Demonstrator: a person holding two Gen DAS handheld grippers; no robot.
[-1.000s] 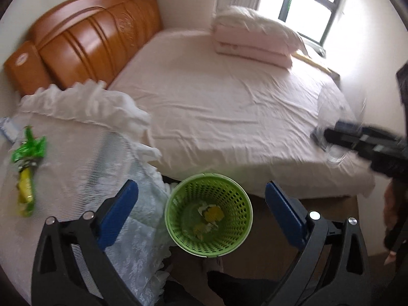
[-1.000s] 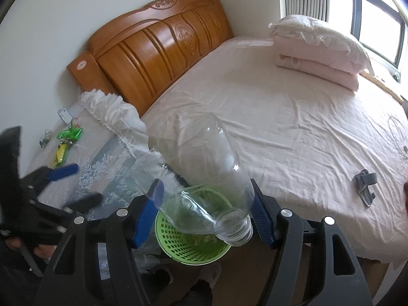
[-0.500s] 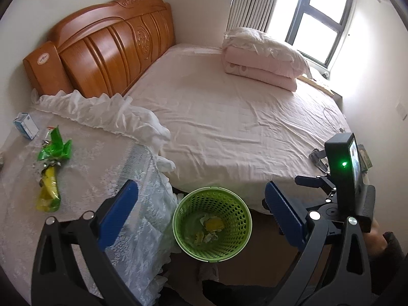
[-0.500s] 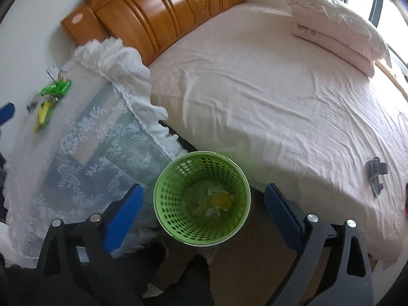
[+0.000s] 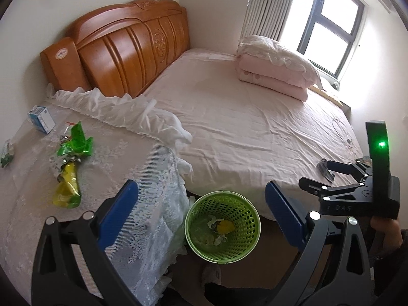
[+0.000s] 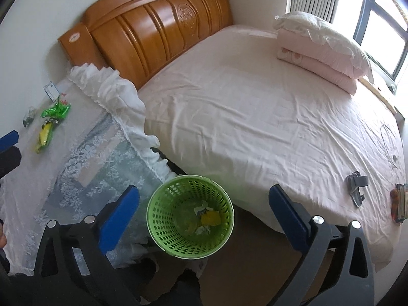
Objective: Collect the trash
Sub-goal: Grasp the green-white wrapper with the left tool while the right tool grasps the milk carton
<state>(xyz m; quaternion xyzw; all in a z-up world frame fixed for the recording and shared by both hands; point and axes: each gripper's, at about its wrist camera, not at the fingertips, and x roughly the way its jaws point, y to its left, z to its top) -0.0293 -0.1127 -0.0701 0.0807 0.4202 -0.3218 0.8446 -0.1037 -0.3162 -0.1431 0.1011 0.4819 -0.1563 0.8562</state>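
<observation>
A green mesh basket (image 6: 163,214) stands on the floor between the lace-covered stand and the bed. A yellow wrapper (image 6: 210,218), crumpled paper and a faint clear plastic shape lie in it. My right gripper (image 6: 204,191) hangs above the basket; its jaws are opening and nothing is between them. My left gripper (image 5: 201,187) is open and empty, also above the basket (image 5: 242,229). Green and yellow wrappers (image 5: 68,168) lie on the stand's cloth, left of that gripper. A small blue-white carton (image 5: 40,118) sits behind them.
The large bed (image 6: 255,107) with a wooden headboard (image 6: 158,25) fills the right. A folded pink quilt and pillow (image 6: 321,48) are by the window. A grey object (image 6: 357,186) lies near the bed's corner. The lace cloth (image 5: 142,229) hangs beside the basket.
A second ago the right gripper held a clear bottle over the basket; its jaws have since spread and the bottle is out of them. The left gripper has risen and drawn back.
</observation>
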